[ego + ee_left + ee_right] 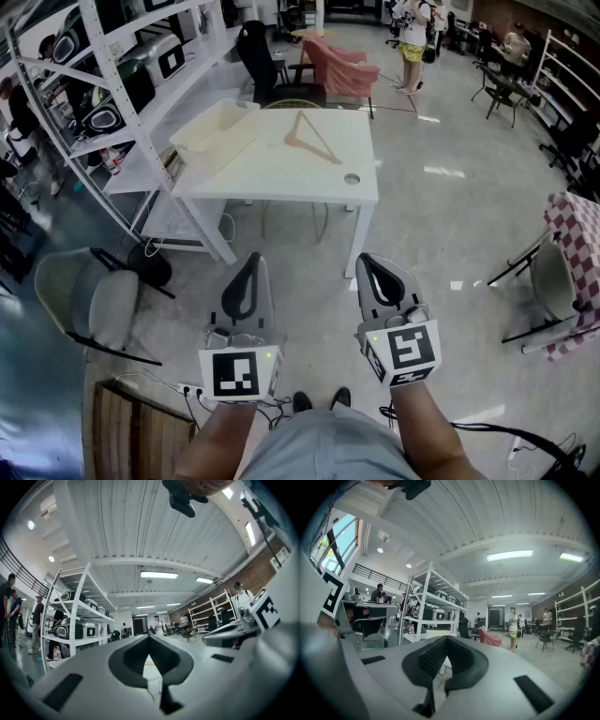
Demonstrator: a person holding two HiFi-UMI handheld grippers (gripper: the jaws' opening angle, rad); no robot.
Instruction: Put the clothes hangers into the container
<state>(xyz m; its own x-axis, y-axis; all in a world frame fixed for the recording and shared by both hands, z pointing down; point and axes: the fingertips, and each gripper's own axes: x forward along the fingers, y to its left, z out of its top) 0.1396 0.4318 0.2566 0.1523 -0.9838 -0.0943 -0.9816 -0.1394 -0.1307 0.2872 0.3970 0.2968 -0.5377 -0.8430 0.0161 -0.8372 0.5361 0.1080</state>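
Clothes hanger (312, 139) of pale wood, triangular: lies flat on the white rectangular table (281, 178), toward its far right part, straight ahead of both grippers and well apart from them. Runs its longest bar obliquely, from far left to near right; hook too small to make out. Sits to the right of the shallow cream plastic container (214, 129) on the same table top, near it but apart.

Left gripper (249, 267) and right gripper (368, 267): held level and side by side, near the person, short of the table's near edge. Jaws of each closed tip to tip, with nothing between them.

Falls roughly midway between the two grippers' lines, perhaps marginally nearer the right one; container on the left gripper's side. Judged: approach not yet begun, jaws to be parted before any grasp.
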